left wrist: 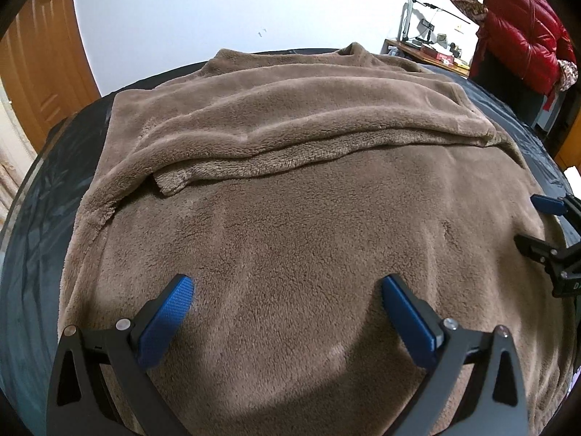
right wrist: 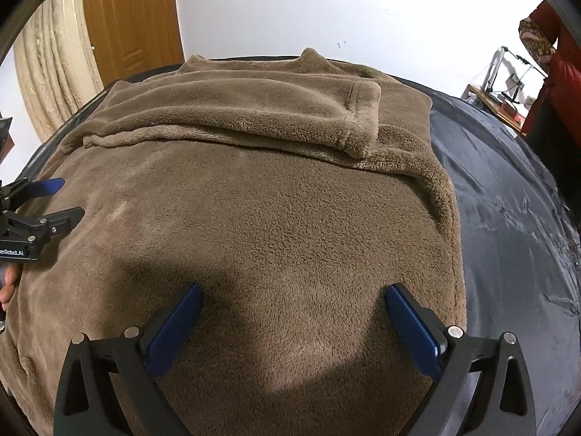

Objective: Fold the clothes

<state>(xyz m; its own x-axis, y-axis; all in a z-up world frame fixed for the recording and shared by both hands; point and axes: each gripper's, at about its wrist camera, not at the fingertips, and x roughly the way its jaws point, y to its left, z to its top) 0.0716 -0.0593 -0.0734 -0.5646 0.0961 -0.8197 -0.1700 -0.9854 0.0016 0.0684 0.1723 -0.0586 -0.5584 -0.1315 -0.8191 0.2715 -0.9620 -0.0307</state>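
A brown fleece garment (left wrist: 290, 218) (right wrist: 254, 218) lies spread flat on a dark cloth-covered surface, its sleeves (left wrist: 276, 138) (right wrist: 254, 116) folded across the upper body. My left gripper (left wrist: 287, 290) hovers over the lower body of the garment, open, with nothing between its blue pads. My right gripper (right wrist: 294, 298) stands wide open above the lower right part of the garment, also with nothing held. Each gripper shows at the edge of the other's view: the right gripper (left wrist: 544, 225) and the left gripper (right wrist: 54, 200).
Dark sheet (right wrist: 508, 200) (left wrist: 43, 189) shows bare beside the garment on both sides. A person in a red jacket (left wrist: 519, 29) stands at the far right near a cluttered desk (left wrist: 432, 51). A wooden door (right wrist: 127, 18) and a curtain (right wrist: 54, 65) are at the back left.
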